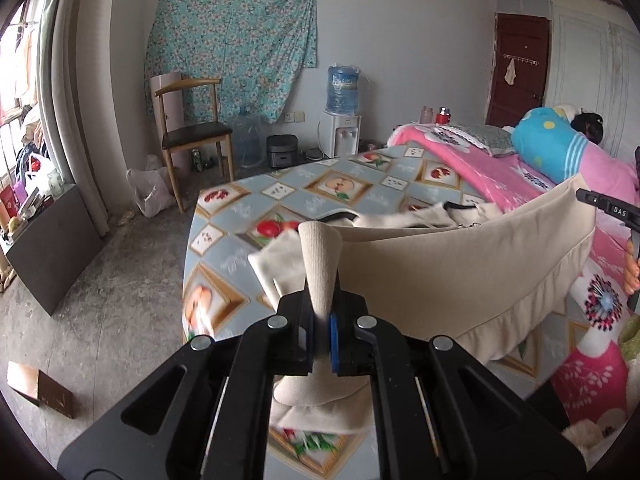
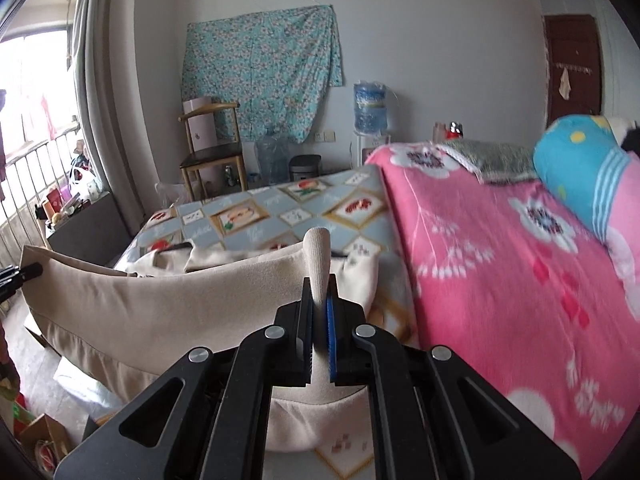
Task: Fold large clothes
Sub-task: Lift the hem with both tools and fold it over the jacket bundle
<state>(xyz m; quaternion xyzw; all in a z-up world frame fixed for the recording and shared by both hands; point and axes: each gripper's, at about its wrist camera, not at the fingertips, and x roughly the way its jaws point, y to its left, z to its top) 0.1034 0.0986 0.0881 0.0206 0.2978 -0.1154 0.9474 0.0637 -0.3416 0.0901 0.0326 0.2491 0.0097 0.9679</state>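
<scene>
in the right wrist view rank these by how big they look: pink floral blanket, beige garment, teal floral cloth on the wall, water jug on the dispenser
1. pink floral blanket, though it lies nearest the camera
2. beige garment, also close
3. teal floral cloth, far off on the wall
4. water jug, clearly smallest

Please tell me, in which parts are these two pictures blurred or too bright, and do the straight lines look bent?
Left wrist view: mostly sharp, but the fruit-print sheet smears near the left gripper; the curtain bows from the fisheye lens. Right wrist view: the pink blanket and the blue pillow are motion-blurred, the window is overexposed, and the beige garment looks fairly sharp.
</scene>
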